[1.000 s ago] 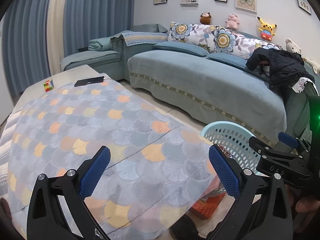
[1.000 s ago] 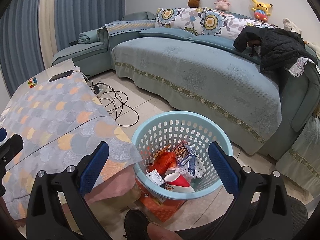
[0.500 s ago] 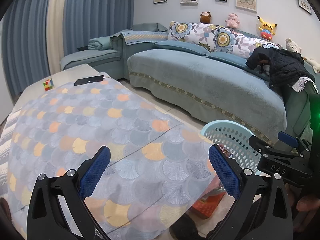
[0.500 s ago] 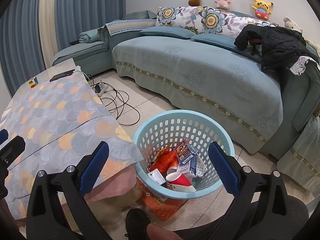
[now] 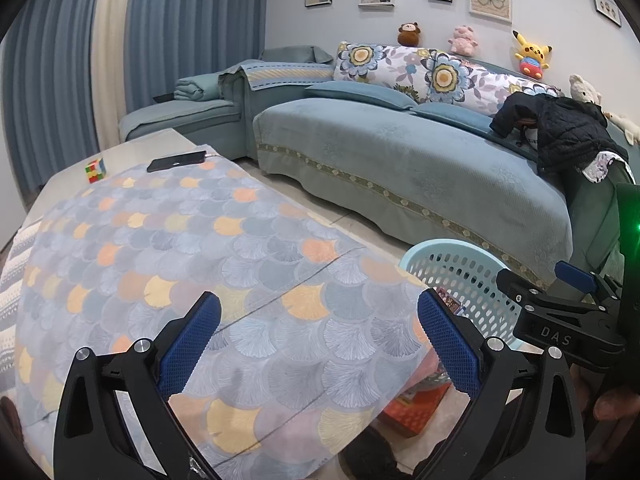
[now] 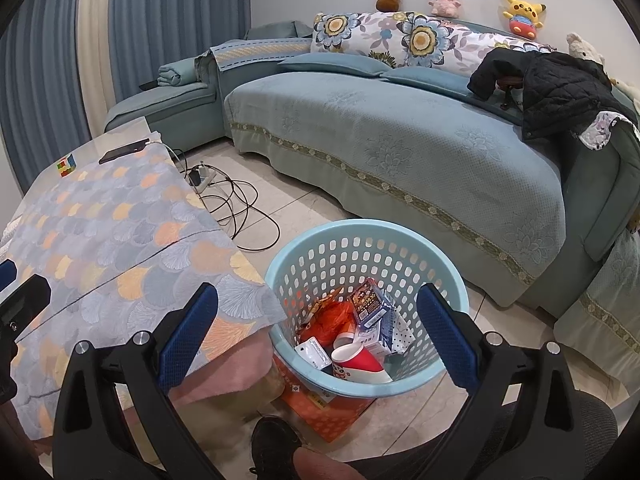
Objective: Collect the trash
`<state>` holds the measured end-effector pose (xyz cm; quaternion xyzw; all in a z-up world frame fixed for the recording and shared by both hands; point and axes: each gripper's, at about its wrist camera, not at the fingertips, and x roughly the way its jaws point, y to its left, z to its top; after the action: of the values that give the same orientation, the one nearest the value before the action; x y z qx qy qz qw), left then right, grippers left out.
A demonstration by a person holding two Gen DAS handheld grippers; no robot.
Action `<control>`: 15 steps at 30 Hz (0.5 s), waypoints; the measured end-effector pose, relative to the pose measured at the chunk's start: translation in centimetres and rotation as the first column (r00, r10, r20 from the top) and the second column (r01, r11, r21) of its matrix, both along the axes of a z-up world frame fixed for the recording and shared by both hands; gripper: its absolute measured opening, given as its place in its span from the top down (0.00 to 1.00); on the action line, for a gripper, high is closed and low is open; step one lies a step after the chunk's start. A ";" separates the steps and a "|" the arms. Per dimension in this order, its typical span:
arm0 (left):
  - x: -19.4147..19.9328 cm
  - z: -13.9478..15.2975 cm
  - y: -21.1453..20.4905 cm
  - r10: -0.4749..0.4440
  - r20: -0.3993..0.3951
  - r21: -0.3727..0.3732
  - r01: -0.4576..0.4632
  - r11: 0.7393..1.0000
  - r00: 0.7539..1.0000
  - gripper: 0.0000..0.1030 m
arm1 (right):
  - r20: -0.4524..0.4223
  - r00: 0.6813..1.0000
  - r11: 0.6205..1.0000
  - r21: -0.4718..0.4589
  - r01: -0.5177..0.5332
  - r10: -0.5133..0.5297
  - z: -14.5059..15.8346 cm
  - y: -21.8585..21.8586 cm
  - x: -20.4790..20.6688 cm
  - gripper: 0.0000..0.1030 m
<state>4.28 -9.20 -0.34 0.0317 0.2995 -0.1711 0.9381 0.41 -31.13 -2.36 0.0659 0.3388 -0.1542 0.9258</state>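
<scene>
A light blue perforated basket (image 6: 362, 236) stands on the floor beside the table corner, on an orange box (image 6: 328, 408). It holds trash: a red paper cup (image 6: 356, 360), an orange wrapper (image 6: 332, 320), small cartons (image 6: 370, 306). My right gripper (image 6: 316, 340) is open and empty, above the basket's near rim. My left gripper (image 5: 320, 344) is open and empty, over the table's patterned cloth (image 5: 160, 248). The basket (image 5: 460, 268) shows at right in the left wrist view, with the right gripper's body (image 5: 560, 320) in front of it.
A Rubik's cube (image 5: 95, 170) and a black phone (image 5: 178, 160) lie at the table's far end. A power strip with tangled cables (image 6: 232, 200) lies on the floor. A blue sofa (image 6: 400, 152) with a black jacket (image 6: 552, 84) runs behind. My shoe (image 6: 276, 440) is below the basket.
Both views have shifted slightly; the basket sits a little lower and to the right. Both grippers stay open and empty.
</scene>
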 end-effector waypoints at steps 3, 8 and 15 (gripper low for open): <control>0.0 0.0 0.0 0.001 -0.001 -0.002 -0.001 1.000 1.000 0.07 | 0.002 1.000 1.000 -0.001 0.000 0.000 0.0 0.0 0.0 0.08; 0.0 0.0 -0.1 0.000 -0.001 -0.001 0.000 1.000 1.000 0.07 | 0.000 1.000 1.000 -0.001 -0.001 0.001 0.0 0.0 0.0 0.08; -0.2 -0.1 -0.2 -0.004 0.008 0.013 0.004 1.000 1.000 0.07 | 0.001 1.000 1.000 -0.002 -0.001 0.001 0.0 0.0 -0.1 0.08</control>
<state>4.10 -9.36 -0.41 0.0391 0.2968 -0.1709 0.9387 0.35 -31.13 -2.34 0.0649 0.3385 -0.1541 0.9260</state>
